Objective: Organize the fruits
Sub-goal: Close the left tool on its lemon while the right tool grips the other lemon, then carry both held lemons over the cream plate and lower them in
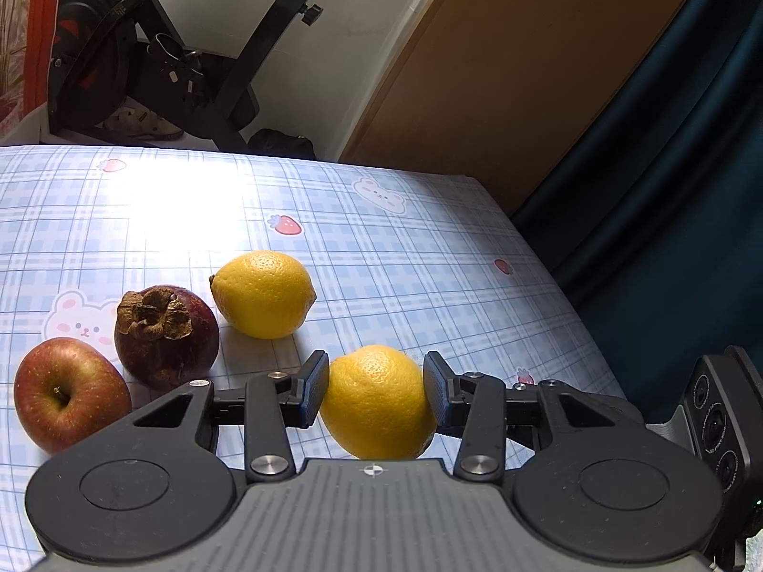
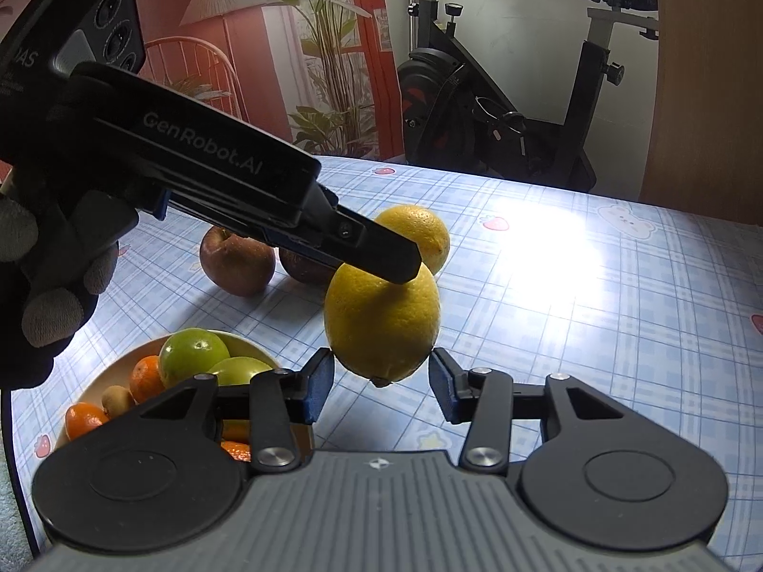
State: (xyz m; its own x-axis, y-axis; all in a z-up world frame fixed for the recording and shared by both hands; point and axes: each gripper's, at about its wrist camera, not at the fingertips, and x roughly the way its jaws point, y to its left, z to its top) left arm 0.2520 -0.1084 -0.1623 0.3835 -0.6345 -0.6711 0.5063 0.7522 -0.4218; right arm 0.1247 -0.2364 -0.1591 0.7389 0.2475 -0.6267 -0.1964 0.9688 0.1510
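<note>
Lemon, yellow, clamped between both pads of the left gripper and seemingly raised clear of the checked tablecloth. Second lemon lies beyond the left jaws; dark mangosteen and red apple sit to their left. Right gripper has its jaws apart and empty, just below the held lemon's tip. Bowl of green and orange fruit sits left of the right jaws.
</note>
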